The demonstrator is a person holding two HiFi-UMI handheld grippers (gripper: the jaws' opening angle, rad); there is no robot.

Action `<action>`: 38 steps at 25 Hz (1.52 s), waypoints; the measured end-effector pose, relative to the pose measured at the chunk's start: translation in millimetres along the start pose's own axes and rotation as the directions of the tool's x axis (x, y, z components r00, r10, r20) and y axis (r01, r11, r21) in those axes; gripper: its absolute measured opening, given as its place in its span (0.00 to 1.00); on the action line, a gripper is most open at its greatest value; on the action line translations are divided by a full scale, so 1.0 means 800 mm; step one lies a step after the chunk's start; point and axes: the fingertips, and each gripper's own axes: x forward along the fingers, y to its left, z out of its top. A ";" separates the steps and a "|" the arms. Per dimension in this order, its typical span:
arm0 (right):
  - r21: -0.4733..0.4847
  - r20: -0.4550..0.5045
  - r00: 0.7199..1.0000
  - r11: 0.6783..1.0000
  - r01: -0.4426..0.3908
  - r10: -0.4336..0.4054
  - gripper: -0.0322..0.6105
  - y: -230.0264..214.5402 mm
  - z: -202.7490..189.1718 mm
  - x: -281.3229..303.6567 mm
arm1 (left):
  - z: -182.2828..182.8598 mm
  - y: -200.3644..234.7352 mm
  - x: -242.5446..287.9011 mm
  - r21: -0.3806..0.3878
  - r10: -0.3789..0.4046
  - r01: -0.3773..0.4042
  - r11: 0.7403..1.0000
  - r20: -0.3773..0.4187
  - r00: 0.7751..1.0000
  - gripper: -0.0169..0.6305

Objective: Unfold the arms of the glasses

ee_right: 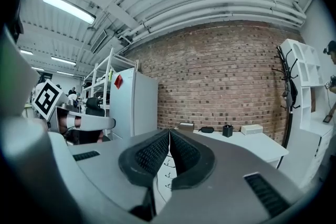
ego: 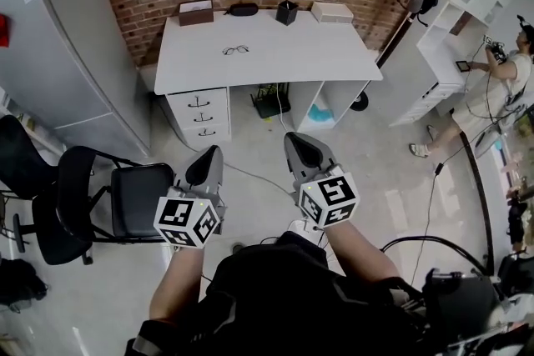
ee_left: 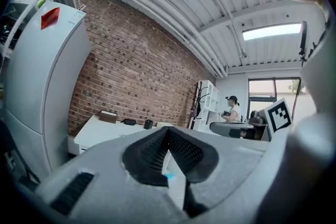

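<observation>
A pair of dark-framed glasses point(ego: 236, 50) lies on the white desk point(ego: 334, 54) against the brick wall, far ahead of both grippers. My left gripper point(ego: 213, 152) is held out over the floor, well short of the desk, jaws shut with nothing between them. My right gripper point(ego: 298, 142) is beside it, also shut and empty. In the left gripper view the black pads point(ee_left: 152, 152) meet at the tip point(ee_left: 168, 129), with the desk point(ee_left: 100, 134) small in the distance. In the right gripper view the jaws point(ee_right: 169, 134) are pressed together, and the desk point(ee_right: 262, 147) lies beyond.
On the desk's back edge stand a brown box point(ego: 196, 12), a black case point(ego: 242, 9), a black pen cup point(ego: 286, 12) and a white box point(ego: 332, 12). A grey fridge point(ego: 67, 54) is at left, black chairs point(ego: 125, 200) near left, white shelves point(ego: 467, 4) and a person point(ego: 492, 87) at right.
</observation>
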 end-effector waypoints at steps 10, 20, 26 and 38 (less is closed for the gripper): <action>-0.062 0.019 1.000 0.998 -0.010 0.011 0.06 0.017 0.014 0.019 | 0.006 0.017 -0.002 0.019 -0.006 0.006 1.000 -0.002 1.000 0.04; -0.007 0.040 0.997 0.998 -0.060 0.060 0.06 -0.020 0.017 0.090 | 0.010 0.050 0.047 0.029 0.041 -0.041 0.999 -0.015 0.999 0.04; 0.016 0.044 0.996 0.997 -0.077 0.076 0.06 -0.068 0.017 0.136 | 0.014 0.071 0.115 0.014 0.068 -0.068 0.998 -0.008 0.998 0.04; 0.049 0.027 0.991 0.990 -0.131 0.130 0.06 -0.184 0.015 0.223 | 0.018 0.094 0.258 0.021 0.128 -0.127 0.992 -0.057 0.990 0.04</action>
